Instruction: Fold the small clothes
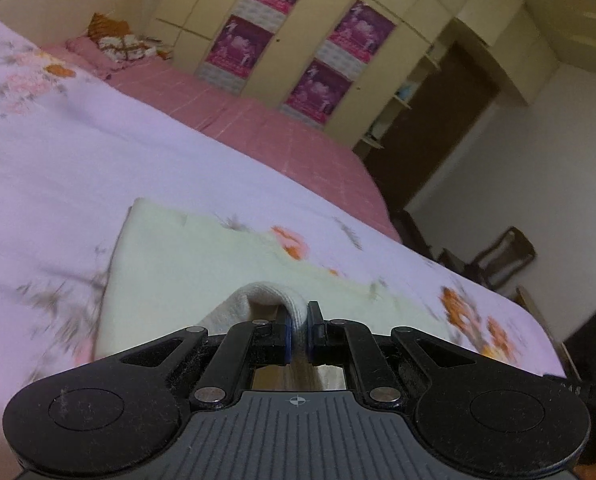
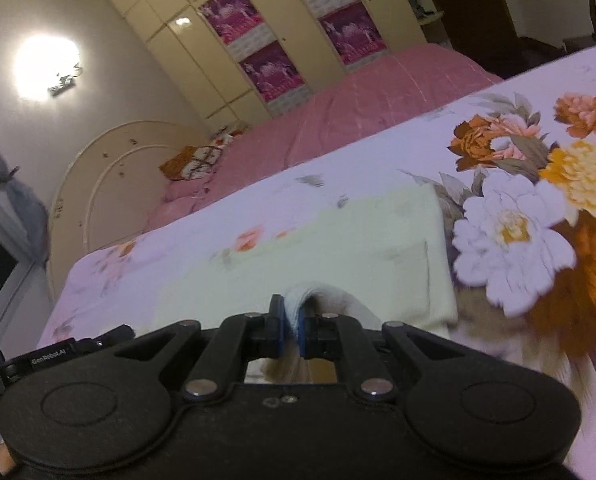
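A pale cream garment [image 1: 186, 256] lies flat on the floral bedspread [image 1: 58, 152], also seen in the right wrist view [image 2: 337, 248]. My left gripper [image 1: 298, 330] is shut on a bunched cream-white fold of the garment's near edge [image 1: 266, 296], lifted above the flat part. My right gripper [image 2: 292, 330] is shut on another white fold of the same edge [image 2: 329, 298]. Both jaws pinch cloth between blue pads. The part of the garment under the grippers is hidden.
A lilac bedspread with orange and white flowers [image 2: 513, 236] covers the near bed. A pink bed [image 1: 266, 128] with pillows [image 1: 118, 42] lies beyond. Cream wardrobes with magenta posters [image 1: 282, 36] stand behind. Dark chairs [image 1: 497, 260] and a doorway are at the right.
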Motion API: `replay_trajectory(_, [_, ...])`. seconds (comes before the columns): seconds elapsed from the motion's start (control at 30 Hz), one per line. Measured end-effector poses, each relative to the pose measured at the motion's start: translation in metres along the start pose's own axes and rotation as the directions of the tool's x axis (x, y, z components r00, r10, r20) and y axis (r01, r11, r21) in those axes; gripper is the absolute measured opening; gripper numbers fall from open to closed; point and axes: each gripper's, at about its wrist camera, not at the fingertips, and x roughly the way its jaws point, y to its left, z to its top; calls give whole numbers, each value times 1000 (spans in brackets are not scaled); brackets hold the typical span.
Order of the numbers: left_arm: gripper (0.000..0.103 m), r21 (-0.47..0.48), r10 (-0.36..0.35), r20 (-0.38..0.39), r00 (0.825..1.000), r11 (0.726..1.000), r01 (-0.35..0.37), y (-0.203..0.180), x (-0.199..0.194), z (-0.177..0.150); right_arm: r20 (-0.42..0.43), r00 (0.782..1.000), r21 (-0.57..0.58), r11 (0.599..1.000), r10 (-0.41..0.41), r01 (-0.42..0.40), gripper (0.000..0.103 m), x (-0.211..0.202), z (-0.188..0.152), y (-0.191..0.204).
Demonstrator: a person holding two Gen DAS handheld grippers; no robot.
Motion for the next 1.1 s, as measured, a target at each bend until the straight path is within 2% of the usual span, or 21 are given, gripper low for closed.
replay_trajectory(0.17, [7, -57, 69, -7, 998, 996, -69, 18, 46, 13, 1, 1000, 120, 992, -23, 23, 7, 41, 17, -38])
replay_trajectory(0.3, [7, -110, 98, -47, 994, 989, -103, 28, 70, 21, -2, 1000, 207, 978, -23, 23, 10, 62, 32, -59])
replay_trajectory(0.37, [7, -121, 95, -53, 994, 988, -101, 29, 73, 23, 18, 998, 196, 979, -56, 51, 18, 67, 38, -60])
replay_trajectory(0.4, [12, -119, 97, -55, 994, 988, -103, 29, 73, 22, 31, 997, 183, 981, -73, 66, 22, 67, 41, -59])
replay_trajectory(0.43, [17, -116, 99, -53, 994, 988, -104, 29, 73, 22, 47, 994, 165, 983, -95, 86, 32, 68, 43, -58])
replay_trajectory(0.47, [39, -115, 104, -35, 994, 988, -107, 29, 71, 22, 65, 991, 142, 984, -118, 108, 47, 67, 45, -56])
replay_trajectory(0.5, [79, -112, 117, -4, 993, 987, -117, 29, 67, 22, 81, 987, 123, 984, -141, 131, 54, 68, 47, -55])
replay_trajectory(0.53, [95, -109, 148, 42, 988, 984, -143, 28, 61, 23, 98, 982, 102, 983, -162, 152, 66, 67, 50, -54])
replay_trajectory(0.57, [103, -106, 185, 95, 978, 979, -175, 27, 54, 24, 107, 979, 79, 983, -173, 166, 66, 67, 51, -53])
replay_trajectory(0.6, [103, -92, 184, 120, 976, 981, -173, 28, 51, 28, 108, 978, 59, 983, -181, 176, 66, 67, 52, -53])
replay_trajectory(0.7, [103, -59, 177, 79, 981, 983, -172, 30, 55, 31, 110, 969, -10, 974, -222, 225, 57, 68, 51, -46])
replay_trajectory(0.8, [103, 35, 151, 70, 986, 987, -154, 18, 54, 26, 162, 954, -89, 959, -251, 268, 55, 62, 49, -30])
replay_trajectory(0.93, [103, 143, 117, 43, 992, 982, -122, -6, 63, 17, 158, 954, -236, 928, -256, 288, 46, 75, 46, -3])
replay_trajectory(1.03, [103, 169, 170, -1, 985, 971, -167, -8, 75, 9, 173, 941, -241, 914, -290, 326, 48, 81, 49, -2])
replay_trajectory(1.1, [103, 183, 207, -3, 978, 962, -203, -3, 79, 5, 120, 943, -257, 907, -312, 333, 48, 91, 50, -9])
